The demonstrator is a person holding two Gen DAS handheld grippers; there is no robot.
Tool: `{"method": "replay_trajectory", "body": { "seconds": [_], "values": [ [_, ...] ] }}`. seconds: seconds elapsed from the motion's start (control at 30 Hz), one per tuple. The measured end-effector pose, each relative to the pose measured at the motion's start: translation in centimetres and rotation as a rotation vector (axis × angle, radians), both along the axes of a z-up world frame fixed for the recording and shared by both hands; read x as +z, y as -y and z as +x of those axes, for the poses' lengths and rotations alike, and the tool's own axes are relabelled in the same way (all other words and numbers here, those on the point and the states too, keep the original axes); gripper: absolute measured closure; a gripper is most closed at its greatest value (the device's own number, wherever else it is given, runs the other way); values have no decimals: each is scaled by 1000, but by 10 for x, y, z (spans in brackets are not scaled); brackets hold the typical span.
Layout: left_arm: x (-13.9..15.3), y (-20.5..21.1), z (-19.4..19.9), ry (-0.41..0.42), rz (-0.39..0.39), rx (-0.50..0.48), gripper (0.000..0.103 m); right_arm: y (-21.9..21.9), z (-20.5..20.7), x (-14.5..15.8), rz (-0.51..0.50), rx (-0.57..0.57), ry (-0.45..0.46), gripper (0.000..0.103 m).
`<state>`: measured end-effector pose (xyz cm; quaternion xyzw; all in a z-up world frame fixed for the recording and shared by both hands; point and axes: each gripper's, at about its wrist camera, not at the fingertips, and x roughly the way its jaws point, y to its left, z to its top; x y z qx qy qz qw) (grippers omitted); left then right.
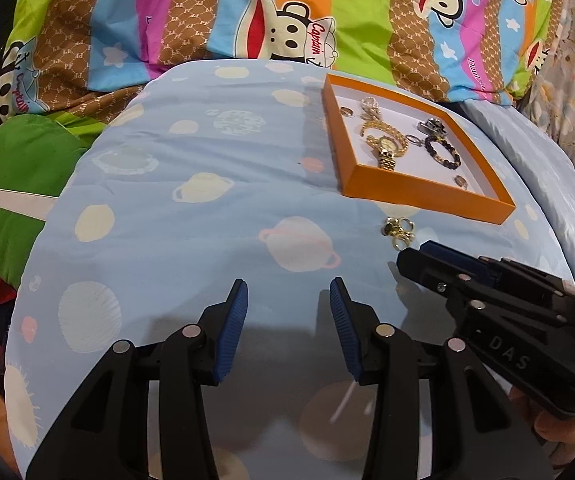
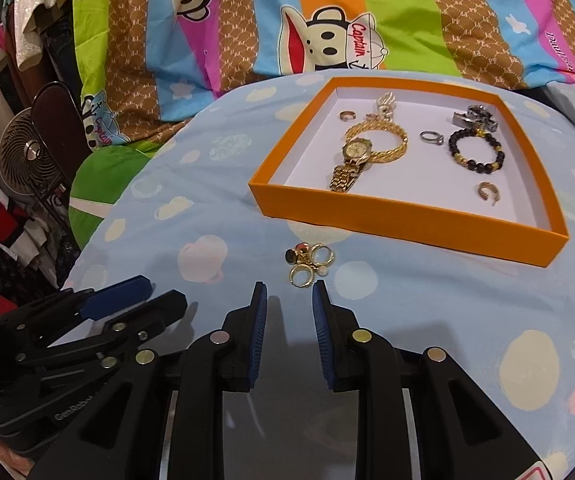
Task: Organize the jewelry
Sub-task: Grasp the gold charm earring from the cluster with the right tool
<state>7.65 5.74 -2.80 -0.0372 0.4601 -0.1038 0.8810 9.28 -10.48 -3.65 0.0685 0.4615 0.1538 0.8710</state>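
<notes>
An orange tray (image 2: 407,216) with a white floor lies on the blue bedspread; it also shows in the left wrist view (image 1: 419,196). Inside lie a gold watch (image 2: 353,158), a gold chain bracelet (image 2: 391,140), a black bead bracelet (image 2: 475,150), a silver ring (image 2: 431,137), a small gold ring (image 2: 487,191) and other pieces. A cluster of gold rings (image 2: 309,266) lies on the bedspread in front of the tray, also in the left wrist view (image 1: 399,232). My right gripper (image 2: 289,292) is open and empty just short of the cluster. My left gripper (image 1: 288,290) is open and empty over bare bedspread.
A striped cartoon-monkey quilt (image 2: 327,20) is piled behind the tray. A green cushion (image 1: 19,176) lies at the left. A small fan (image 2: 27,156) and hanging clothes (image 2: 3,40) stand off the bed's left side.
</notes>
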Motion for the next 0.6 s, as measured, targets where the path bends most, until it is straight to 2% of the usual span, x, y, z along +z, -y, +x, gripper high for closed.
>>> {"method": "replay_trajectory", "body": {
  "seconds": [0.4, 0.47, 0.5, 0.57, 0.6],
  "values": [
    [3, -11, 7, 6, -13, 12, 62, -7, 15, -3, -43, -18, 17, 80],
    [3, -9, 8, 8, -11, 9, 62, -5, 14, -4, -48, -21, 18, 91],
    [4, -8, 8, 9, -11, 7, 62, -2, 13, -4, -39, -21, 16, 91],
    [5, -6, 9, 9, -12, 1, 62, 2, 11, -3, -33, -26, 15, 101],
    [5, -4, 10, 10, -11, -3, 62, 6, 9, -3, -29, -30, 15, 101]
  ]
}}
